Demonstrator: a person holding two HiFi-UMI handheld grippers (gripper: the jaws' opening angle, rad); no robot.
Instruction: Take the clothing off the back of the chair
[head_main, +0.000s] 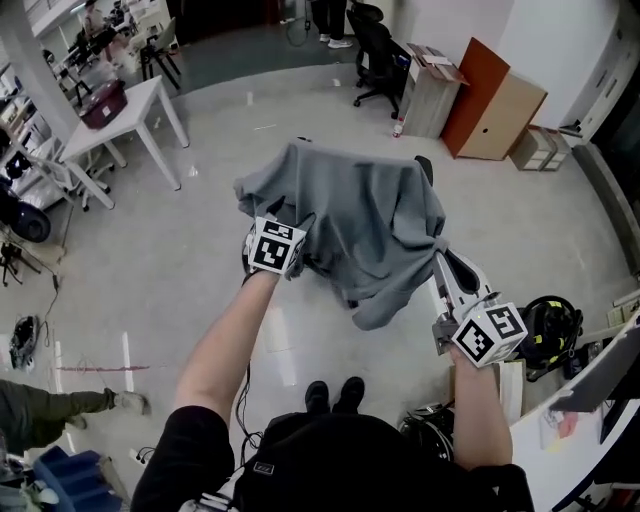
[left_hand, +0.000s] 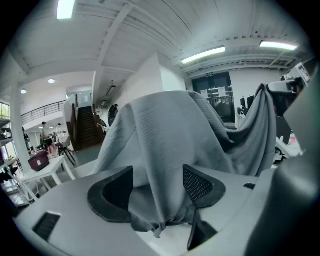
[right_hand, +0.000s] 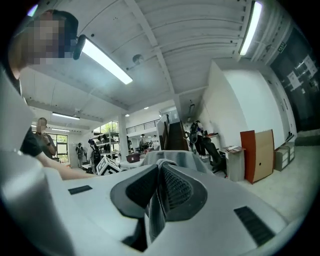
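A grey garment (head_main: 365, 225) hangs spread over a chair, of which only a black top corner (head_main: 424, 167) shows. My left gripper (head_main: 303, 232) holds the garment's left edge. In the left gripper view the cloth (left_hand: 165, 130) rises like a tent from between the jaws of the left gripper (left_hand: 159, 184), which are shut on a thick bunch of it. My right gripper (head_main: 438, 252) is at the garment's right edge. In the right gripper view the right gripper (right_hand: 159, 182) has its pads almost together on a thin grey fold, and the rest of the garment (right_hand: 172, 157) lies just beyond.
A white table (head_main: 120, 115) stands at the back left, a black office chair (head_main: 375, 50) and an orange-and-wood cabinet (head_main: 495, 100) at the back. A black-and-yellow object (head_main: 550, 330) and a desk edge (head_main: 585, 420) are at my right. Another person's leg (head_main: 50, 410) is at the lower left.
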